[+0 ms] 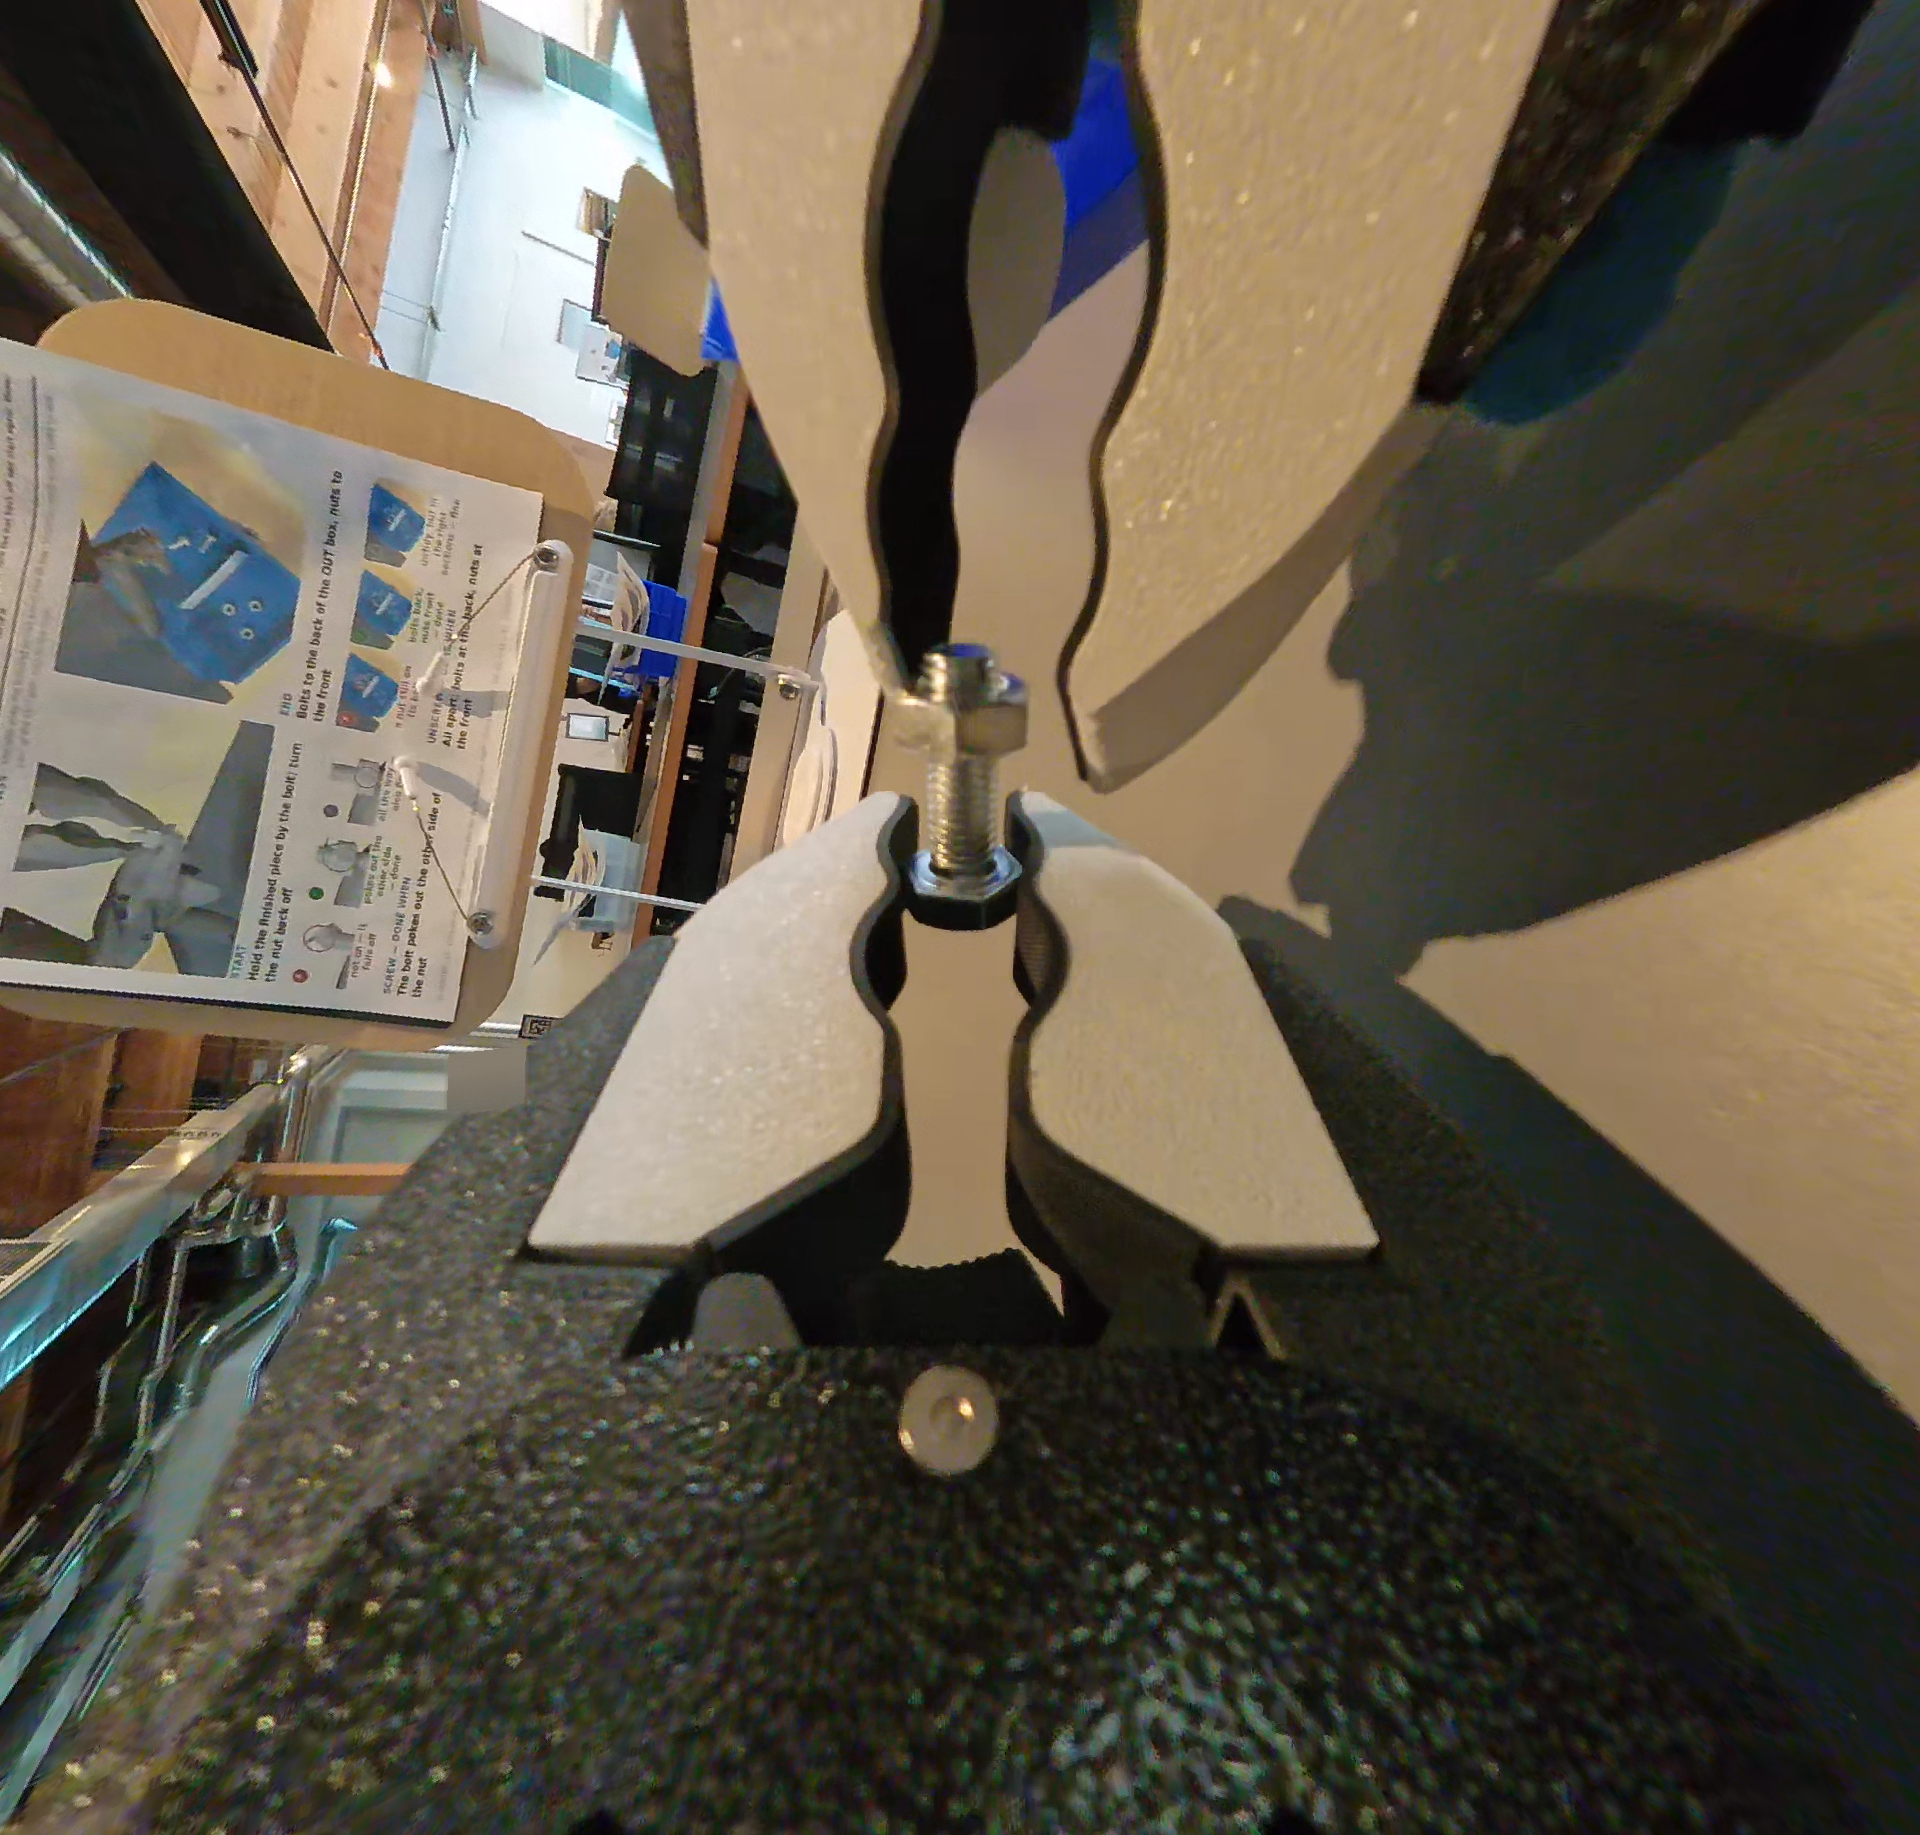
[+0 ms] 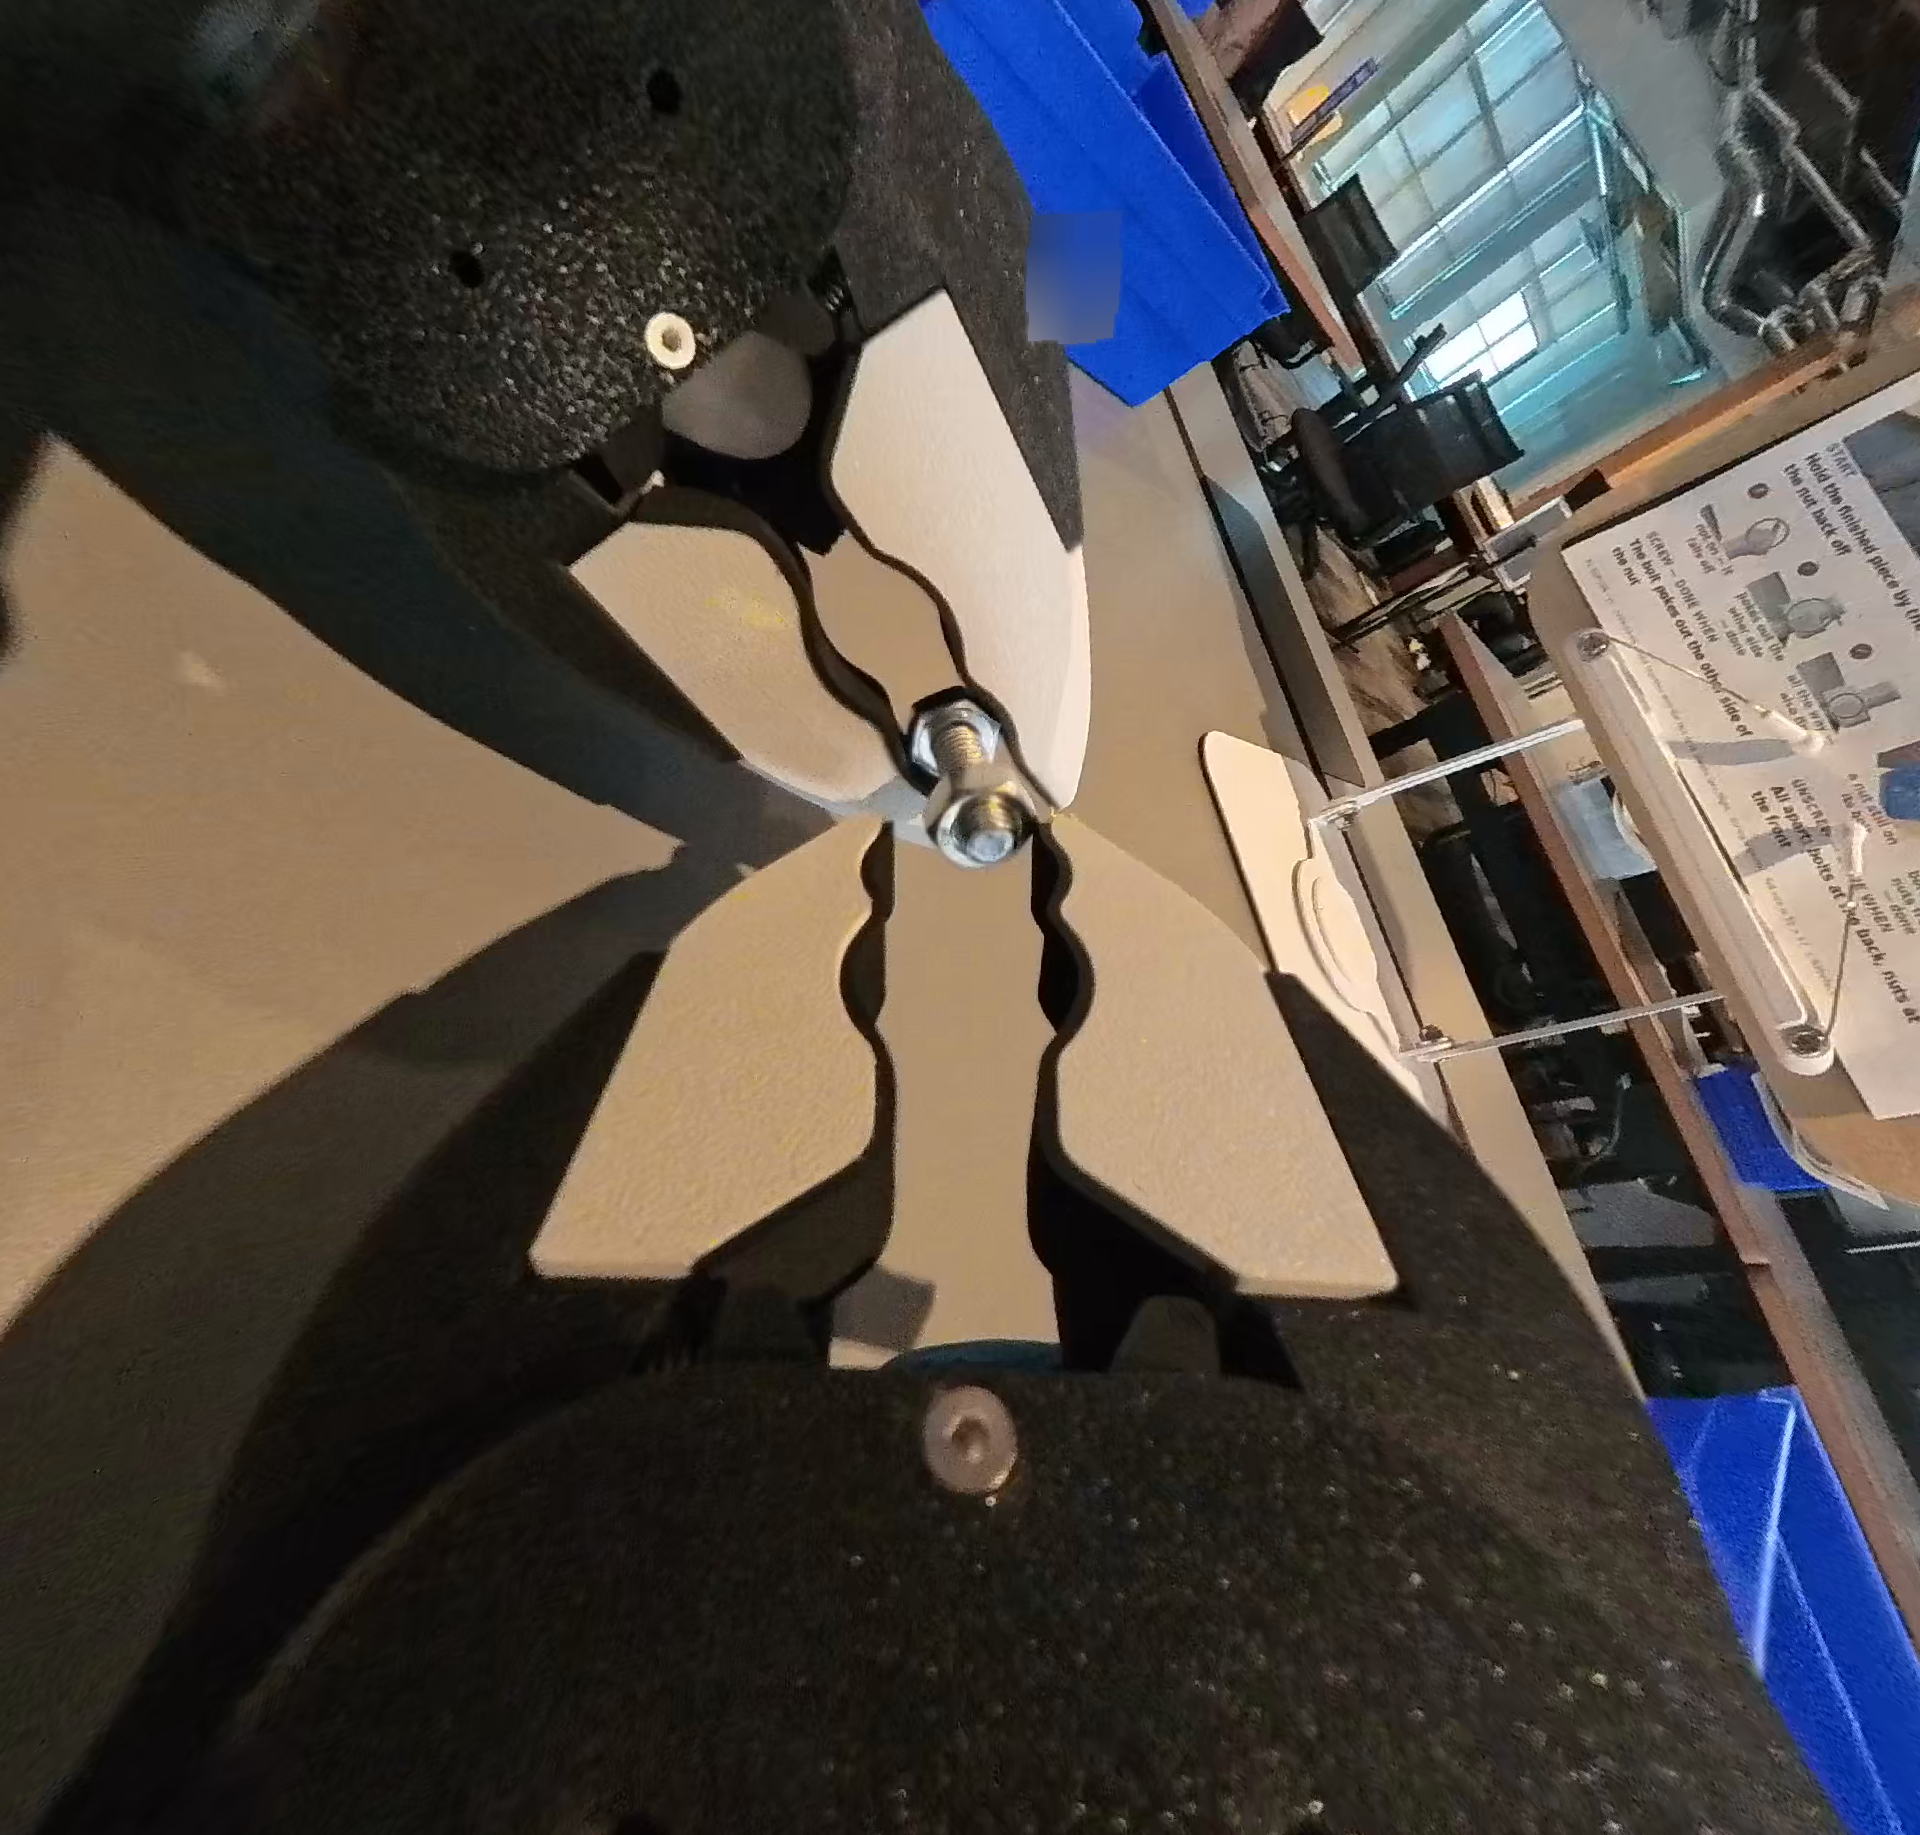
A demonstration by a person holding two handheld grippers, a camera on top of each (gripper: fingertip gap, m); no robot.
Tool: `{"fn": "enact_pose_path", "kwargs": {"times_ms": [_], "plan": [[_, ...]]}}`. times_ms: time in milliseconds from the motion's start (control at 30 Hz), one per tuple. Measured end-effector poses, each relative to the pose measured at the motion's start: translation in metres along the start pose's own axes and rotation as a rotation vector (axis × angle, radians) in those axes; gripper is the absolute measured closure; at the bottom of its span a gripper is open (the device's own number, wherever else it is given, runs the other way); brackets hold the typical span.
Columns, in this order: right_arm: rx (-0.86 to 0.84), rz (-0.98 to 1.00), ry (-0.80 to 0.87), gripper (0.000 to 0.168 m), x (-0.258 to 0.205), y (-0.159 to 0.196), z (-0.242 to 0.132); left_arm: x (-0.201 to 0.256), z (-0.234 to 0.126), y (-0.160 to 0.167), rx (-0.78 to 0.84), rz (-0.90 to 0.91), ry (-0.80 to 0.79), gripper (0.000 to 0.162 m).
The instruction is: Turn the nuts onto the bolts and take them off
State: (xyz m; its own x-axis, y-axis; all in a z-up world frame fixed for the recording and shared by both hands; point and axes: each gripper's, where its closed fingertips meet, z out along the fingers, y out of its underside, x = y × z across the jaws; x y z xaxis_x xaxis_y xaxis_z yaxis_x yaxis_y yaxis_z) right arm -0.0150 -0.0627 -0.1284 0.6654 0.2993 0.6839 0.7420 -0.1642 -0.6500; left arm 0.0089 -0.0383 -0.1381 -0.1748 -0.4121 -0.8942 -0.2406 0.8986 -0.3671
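Left wrist view: The left gripper [image 1: 958,855] is closed on the head end of the bolt [image 1: 958,809], which is held in mid-air above the beige tabletop [image 1: 1558,1006]. The threaded shank points away from the camera. The nut [image 1: 971,710] sits near the far end of the thread. The right gripper [image 1: 987,715] enters from above; 1 fingertip touches the nut's left side, while the other stands just beside it with a visible gap. An instruction sheet [image 1: 239,684] on a wooden board stands at the left, well apart from the bolt.

Right wrist view: The right gripper [image 2: 961,829] is seen with jaws parted slightly wider than the nut [image 2: 977,819], which lies between the tips. The left gripper [image 2: 951,736] comes in from the upper left, clamped on the bolt [image 2: 961,751]. Blue bins [image 2: 1091,175] lie beyond; a clear acrylic stand [image 2: 1507,892] stands to the right near the table edge. Open tabletop [image 2: 260,798] is seen at the left.
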Motion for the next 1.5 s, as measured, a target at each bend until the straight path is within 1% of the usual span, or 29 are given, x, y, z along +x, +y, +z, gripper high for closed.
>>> {"fn": "enact_pose_path", "kwargs": {"times_ms": [167, 367, 533, 667, 800, 933, 1067, 1300, 1400, 1500], "plan": [[-0.003, 0.034, -0.032, 0.145, -0.003, 0.002, 0.001, -0.003, -0.001, 0.001, 0.003, -0.025, -0.01, 0.146], [0.009, 0.024, -0.081, 0.15, -0.011, 0.002, 0.0, -0.004, -0.001, 0.003, -0.003, -0.04, -0.012, 0.146], [-0.001, 0.038, -0.015, 0.146, 0.003, 0.005, -0.002, -0.001, -0.001, 0.003, -0.004, -0.03, -0.001, 0.146], [0.016, 0.004, 0.002, 0.146, 0.003, 0.001, -0.003, 0.0, -0.001, 0.002, -0.001, -0.031, 0.004, 0.146], [0.022, -0.026, 0.033, 0.142, 0.005, -0.001, -0.004, 0.001, 0.0, 0.001, 0.0, -0.028, 0.011, 0.146], [0.059, -0.035, 0.028, 0.141, 0.003, -0.008, -0.006, 0.003, 0.0, 0.0, 0.004, -0.015, 0.019, 0.146], [0.03, -0.038, 0.011, 0.141, -0.001, -0.003, -0.001, 0.002, -0.001, -0.002, 0.013, -0.013, 0.011, 0.146], [-0.006, -0.011, 0.024, 0.152, 0.003, 0.003, 0.0, 0.001, -0.001, -0.002, 0.018, -0.02, 0.009, 0.146], [-0.011, 0.005, -0.005, 0.154, 0.0, 0.004, 0.0, 0.0, -0.001, -0.001, 0.009, -0.023, 0.008, 0.146], [0.005, 0.01, -0.06, 0.162, -0.008, 0.003, 0.0, -0.003, -0.001, 0.001, 0.011, -0.055, 0.003, 0.146]]}}
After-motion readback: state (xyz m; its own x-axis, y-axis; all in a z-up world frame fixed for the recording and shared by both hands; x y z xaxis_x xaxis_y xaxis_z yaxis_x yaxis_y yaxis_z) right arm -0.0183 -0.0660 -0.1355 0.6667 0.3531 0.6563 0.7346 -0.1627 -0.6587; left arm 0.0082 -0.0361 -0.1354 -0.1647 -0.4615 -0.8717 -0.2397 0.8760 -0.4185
